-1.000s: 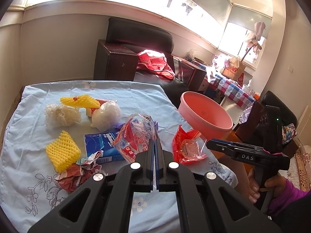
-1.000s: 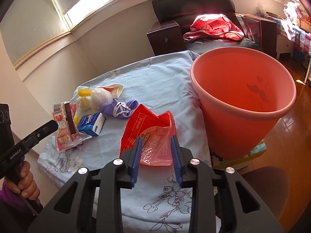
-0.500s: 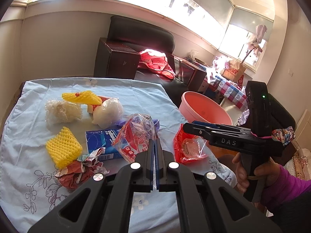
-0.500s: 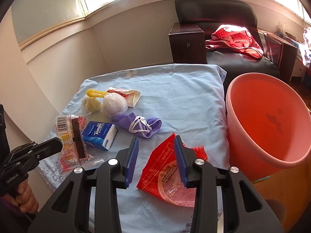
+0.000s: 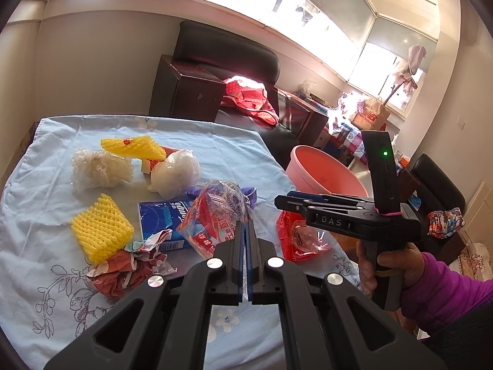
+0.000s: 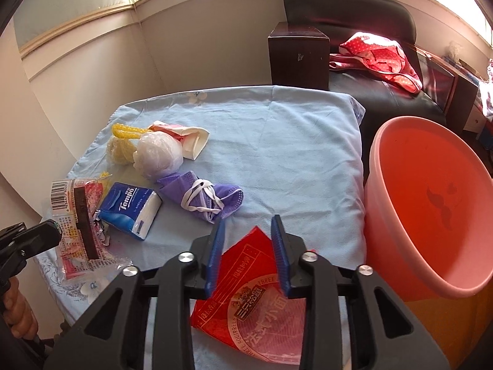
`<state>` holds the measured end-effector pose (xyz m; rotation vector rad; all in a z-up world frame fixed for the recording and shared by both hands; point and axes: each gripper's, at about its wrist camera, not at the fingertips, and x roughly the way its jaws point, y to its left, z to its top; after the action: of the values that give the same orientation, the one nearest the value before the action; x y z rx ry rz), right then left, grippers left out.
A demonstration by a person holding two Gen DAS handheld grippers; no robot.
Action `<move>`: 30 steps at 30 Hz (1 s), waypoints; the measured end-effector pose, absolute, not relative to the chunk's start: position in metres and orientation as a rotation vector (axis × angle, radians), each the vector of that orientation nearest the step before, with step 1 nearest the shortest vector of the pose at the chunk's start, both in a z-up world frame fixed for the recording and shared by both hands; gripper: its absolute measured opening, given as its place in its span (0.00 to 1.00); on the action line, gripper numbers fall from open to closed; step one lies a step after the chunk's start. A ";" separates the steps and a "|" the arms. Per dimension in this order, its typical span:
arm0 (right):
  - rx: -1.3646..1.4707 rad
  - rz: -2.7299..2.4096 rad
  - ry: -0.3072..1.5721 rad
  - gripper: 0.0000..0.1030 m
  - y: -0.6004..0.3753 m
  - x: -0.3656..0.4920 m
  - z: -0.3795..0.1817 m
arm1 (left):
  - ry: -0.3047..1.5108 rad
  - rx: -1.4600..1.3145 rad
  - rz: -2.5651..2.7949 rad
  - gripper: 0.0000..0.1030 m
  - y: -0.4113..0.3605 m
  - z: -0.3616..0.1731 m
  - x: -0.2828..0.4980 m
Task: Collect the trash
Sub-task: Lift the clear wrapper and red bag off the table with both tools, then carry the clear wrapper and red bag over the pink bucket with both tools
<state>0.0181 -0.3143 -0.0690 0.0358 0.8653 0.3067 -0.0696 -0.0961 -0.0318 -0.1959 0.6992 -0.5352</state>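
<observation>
My left gripper [image 5: 245,226] is shut on a clear snack wrapper with red print [image 5: 215,212] and holds it above the table; the wrapper also shows in the right wrist view [image 6: 77,215]. My right gripper [image 6: 246,226] is open and hovers just above a red snack bag [image 6: 258,302], which lies at the table's near right edge. From the left wrist view the right gripper [image 5: 279,199] sits over that red bag [image 5: 300,237]. A pink bucket [image 6: 431,209] stands on the floor right of the table.
On the light blue tablecloth [image 6: 277,141] lie a blue Tempo tissue pack [image 6: 129,212], a purple face mask [image 6: 203,197], a white plastic ball [image 6: 158,154], yellow foam nets [image 5: 100,228], a crumpled red wrapper [image 5: 129,271]. A black sofa [image 6: 348,15] stands behind.
My right gripper has moved left from beside the bucket to over the red snack bag, still open. My left gripper has stayed shut on the wrapper, nearly still.
</observation>
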 end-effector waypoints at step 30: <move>0.194 0.267 0.602 0.12 -0.377 -0.025 -0.005 | 0.571 -0.132 -0.607 0.01 -0.155 0.015 -0.053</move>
<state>-0.0254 -0.3770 -0.0046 0.1941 0.6019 0.2668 -0.0529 -0.1547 0.0154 -0.1325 0.5706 -0.6070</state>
